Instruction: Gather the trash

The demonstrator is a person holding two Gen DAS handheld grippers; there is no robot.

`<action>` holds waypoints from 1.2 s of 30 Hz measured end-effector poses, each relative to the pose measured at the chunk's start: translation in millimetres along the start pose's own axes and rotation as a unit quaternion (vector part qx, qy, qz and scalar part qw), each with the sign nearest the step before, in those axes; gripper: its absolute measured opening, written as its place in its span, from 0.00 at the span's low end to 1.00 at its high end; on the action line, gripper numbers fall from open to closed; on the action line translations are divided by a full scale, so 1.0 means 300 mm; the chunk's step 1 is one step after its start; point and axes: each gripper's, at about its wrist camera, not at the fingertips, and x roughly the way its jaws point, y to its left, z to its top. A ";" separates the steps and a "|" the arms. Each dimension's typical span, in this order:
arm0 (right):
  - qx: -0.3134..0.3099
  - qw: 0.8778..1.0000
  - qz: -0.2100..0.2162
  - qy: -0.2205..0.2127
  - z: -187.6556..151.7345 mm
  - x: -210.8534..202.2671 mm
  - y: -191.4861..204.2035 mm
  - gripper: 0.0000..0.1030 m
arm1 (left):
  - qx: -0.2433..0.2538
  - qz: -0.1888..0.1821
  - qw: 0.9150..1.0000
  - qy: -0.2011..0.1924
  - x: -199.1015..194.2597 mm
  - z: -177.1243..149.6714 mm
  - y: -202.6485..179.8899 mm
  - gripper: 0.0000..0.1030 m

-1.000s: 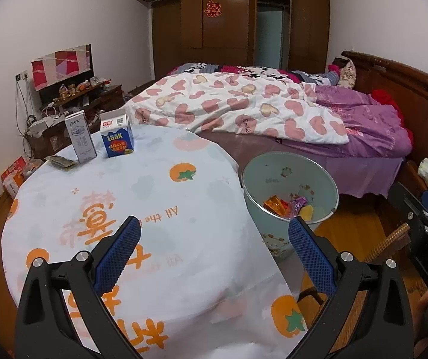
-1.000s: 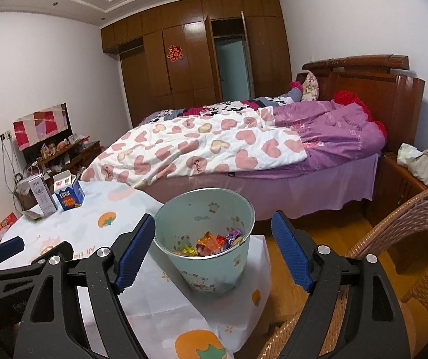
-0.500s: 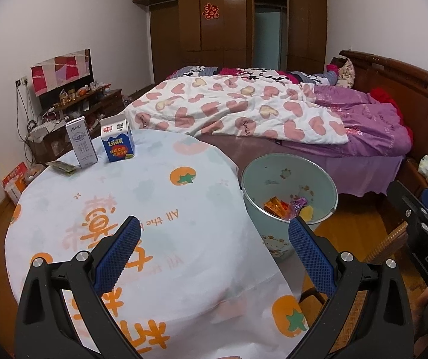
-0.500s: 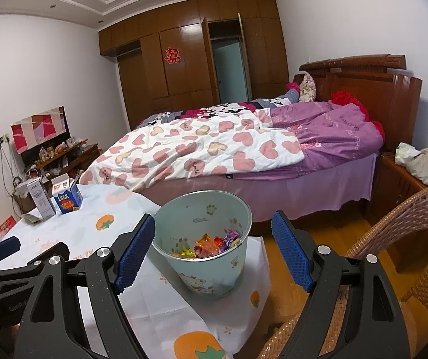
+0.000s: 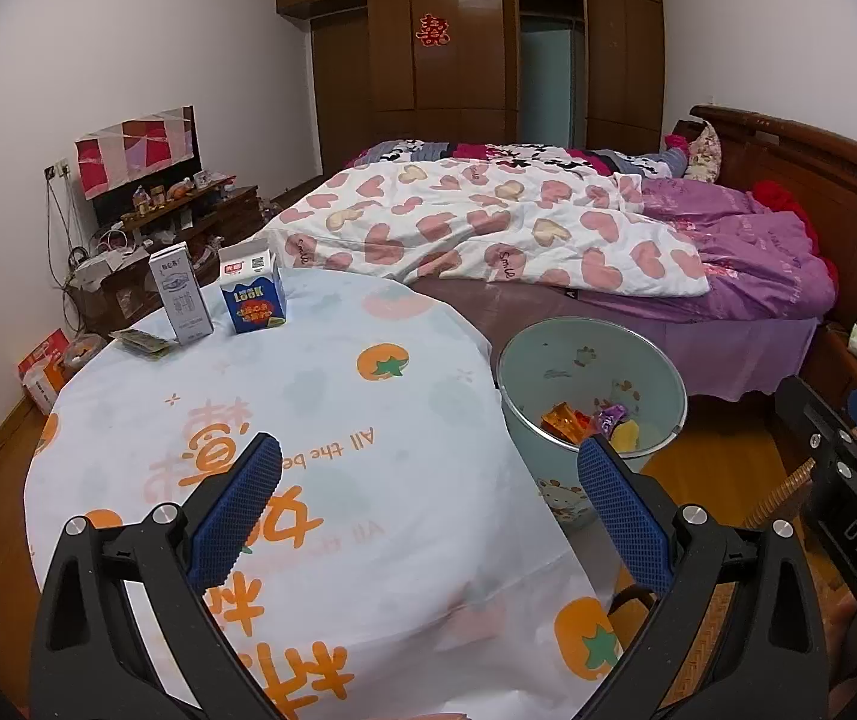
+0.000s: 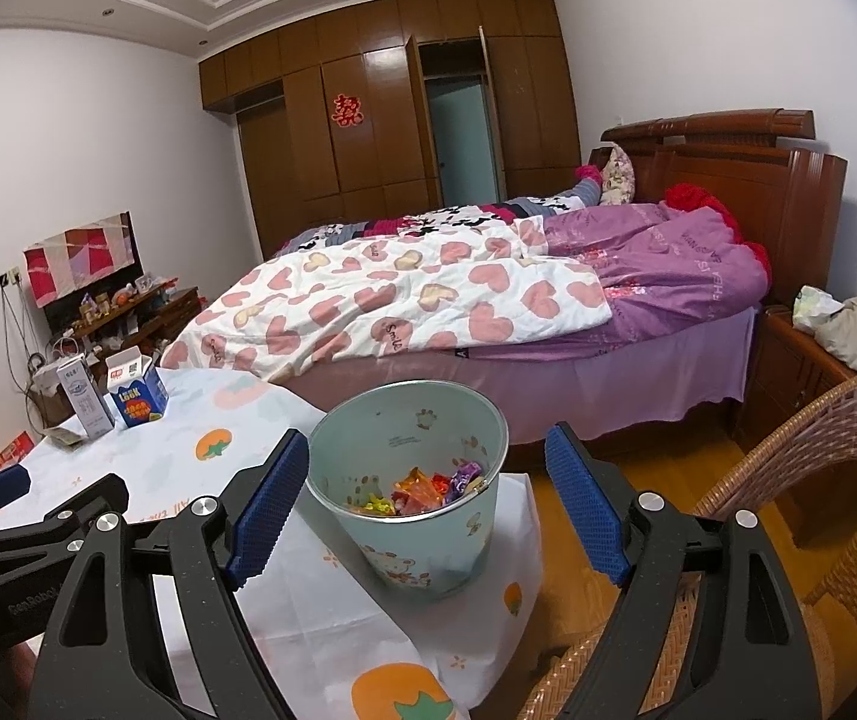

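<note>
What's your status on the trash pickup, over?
Left gripper and right gripper open, empty. Two cartons and a wrapper on table; bin holds wrappers. Path clear.

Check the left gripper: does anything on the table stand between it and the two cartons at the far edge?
Nothing visible does. The left gripper is open over bare tablecloth, which runs uninterrupted to the blue carton and white carton. The bin sits off to the right.

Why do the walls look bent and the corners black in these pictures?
Fisheye lenses: in the left wrist view the wardrobe bows and black rims the corners; in the right wrist view the ceiling mouldings curve likewise, and ceiling light glares off the wardrobe doors. Both are sharp.
</note>
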 end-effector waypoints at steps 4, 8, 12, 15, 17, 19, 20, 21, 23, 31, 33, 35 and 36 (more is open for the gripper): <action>0.001 1.000 0.001 0.000 0.001 -0.003 0.005 0.78 | -0.004 0.001 1.000 0.002 0.001 0.001 0.002 0.94; 0.003 1.000 0.002 0.000 0.001 -0.003 0.004 0.78 | -0.005 0.003 1.000 0.002 -0.001 0.001 0.004 0.94; 0.001 1.000 0.002 0.000 0.002 -0.003 0.003 0.78 | -0.005 0.004 1.000 0.002 -0.001 0.002 0.003 0.94; 0.002 1.000 0.002 0.001 0.001 -0.004 0.003 0.78 | -0.006 0.006 1.000 0.001 -0.001 0.004 0.005 0.94; 0.002 1.000 0.002 0.000 0.002 -0.005 0.006 0.78 | -0.008 0.007 1.000 0.001 -0.002 0.004 0.005 0.94; 0.002 1.000 0.002 -0.001 0.003 -0.006 0.008 0.78 | -0.008 0.007 1.000 0.000 -0.004 0.005 0.007 0.94; 0.002 1.000 0.002 0.000 0.003 -0.005 0.006 0.78 | -0.009 0.007 1.000 0.000 -0.004 0.005 0.006 0.94; 0.002 1.000 0.003 0.000 0.002 -0.005 0.005 0.78 | -0.008 0.008 1.000 0.000 -0.004 0.005 0.006 0.94; 0.003 1.000 0.003 0.000 0.003 -0.005 0.006 0.78 | -0.008 0.008 1.000 0.000 -0.006 0.006 0.008 0.94; 0.003 1.000 0.003 0.000 0.003 -0.006 0.007 0.78 | -0.006 -0.002 1.000 -0.008 -0.022 0.006 0.003 0.91; 0.003 1.000 0.003 0.000 0.003 -0.008 0.007 0.78 | -0.007 -0.001 1.000 -0.007 -0.020 0.008 0.002 0.91; 0.004 1.000 0.003 0.000 0.003 -0.008 0.007 0.78 | -0.006 0.001 1.000 -0.008 -0.021 0.008 0.002 0.91; 0.004 1.000 0.003 0.000 0.003 -0.008 0.008 0.78 | -0.007 0.002 1.000 -0.008 -0.020 0.010 0.002 0.91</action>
